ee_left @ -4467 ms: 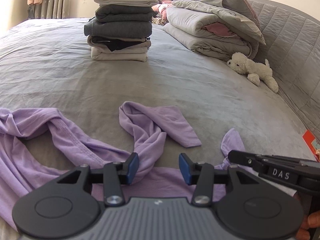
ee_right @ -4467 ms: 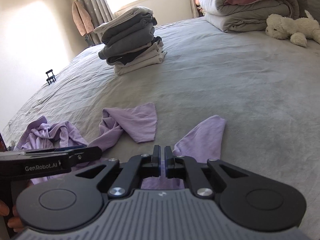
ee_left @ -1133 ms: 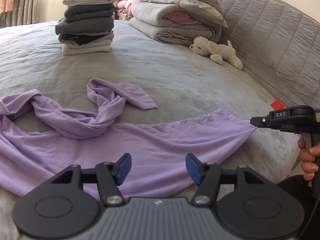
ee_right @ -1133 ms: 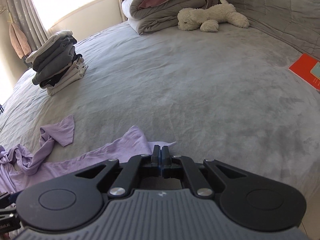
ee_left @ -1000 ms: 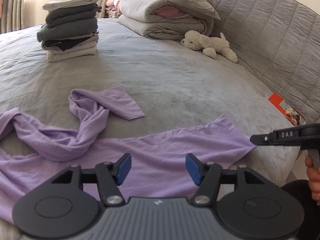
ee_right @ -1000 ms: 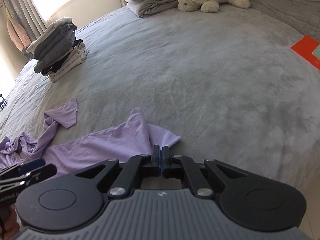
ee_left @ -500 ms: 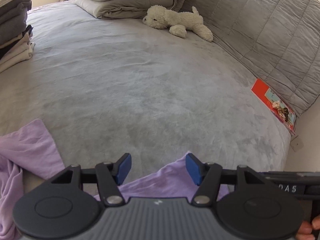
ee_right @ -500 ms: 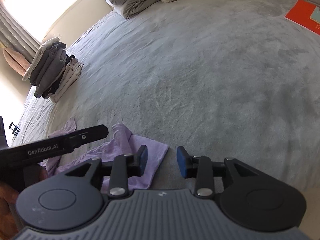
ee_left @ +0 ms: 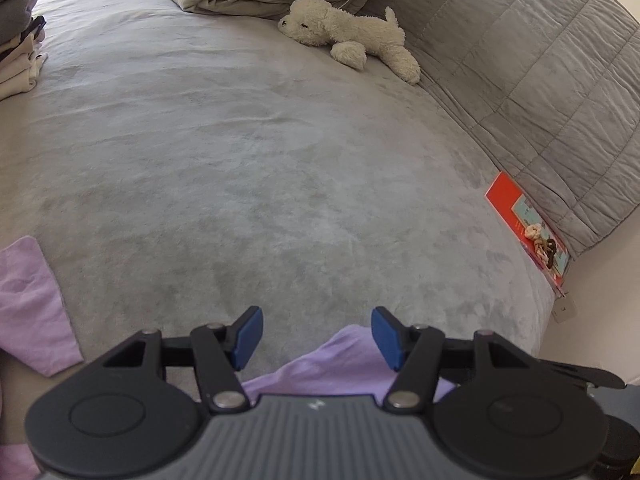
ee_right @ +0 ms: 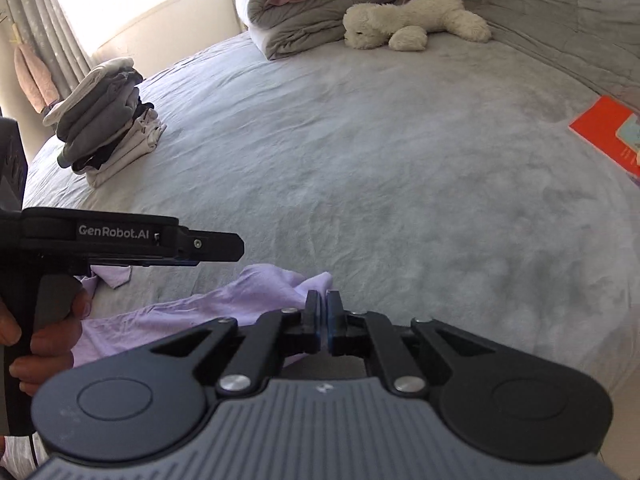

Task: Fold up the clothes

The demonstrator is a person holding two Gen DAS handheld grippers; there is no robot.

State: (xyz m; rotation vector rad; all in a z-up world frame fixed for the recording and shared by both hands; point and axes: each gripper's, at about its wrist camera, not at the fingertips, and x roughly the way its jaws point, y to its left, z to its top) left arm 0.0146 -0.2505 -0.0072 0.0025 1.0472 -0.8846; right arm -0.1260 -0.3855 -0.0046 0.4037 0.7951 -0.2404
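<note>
Lilac garment (ee_right: pixel 224 304) lies rumpled along the near edge of the grey bed (ee_left: pixel 280 168), far from the stack of folded clothes (ee_right: pixel 104 120). Its corner could slip free and bunch if the right gripper (ee_right: pixel 323 322) tugs sideways, since its 2 jaws look pressed together right at that corner and I cannot tell whether cloth sits between them. The left gripper (ee_left: pixel 316 334) hangs just above the same corner, pads wide apart, holding nothing.
</note>
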